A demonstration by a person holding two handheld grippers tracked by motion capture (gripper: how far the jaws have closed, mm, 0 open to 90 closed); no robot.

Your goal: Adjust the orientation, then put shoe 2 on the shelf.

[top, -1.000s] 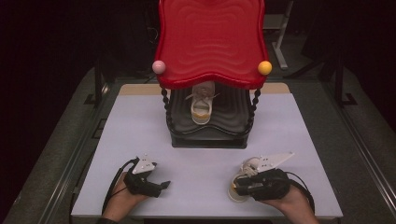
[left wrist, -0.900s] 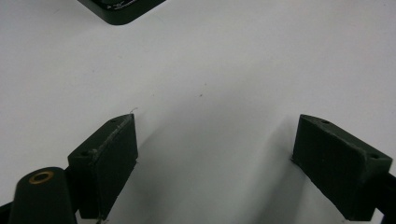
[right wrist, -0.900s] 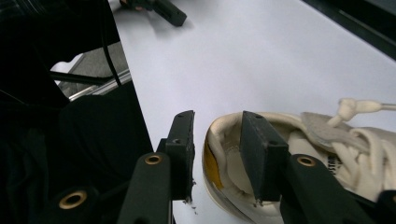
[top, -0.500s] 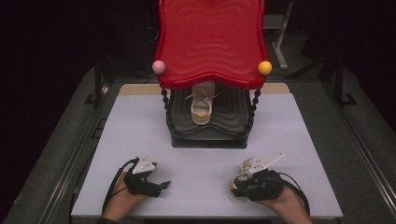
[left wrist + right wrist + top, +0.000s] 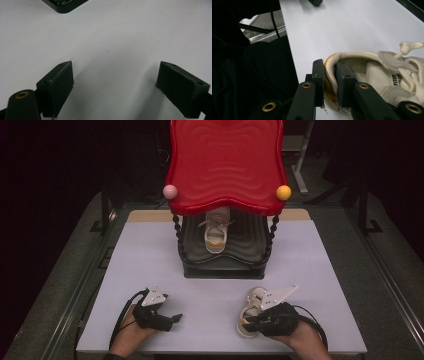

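Cream canvas sneaker [image 5: 372,75] sits at the near edge of the white table [image 5: 150,255]; our right gripper [image 5: 329,75] pinches its orange-lined heel collar. 1 matching shoe [image 5: 216,234] already rests on the black shelf [image 5: 235,257] under the glossy red top [image 5: 225,165], so we judge 1 left. Left gripper [image 5: 115,82] gapes, empty.

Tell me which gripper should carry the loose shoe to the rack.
Right. The right gripper is already shut on the shoe's heel, with one of its fingers inside the collar. The left gripper is open over bare table, away from the shoe. The rack stands straight ahead.
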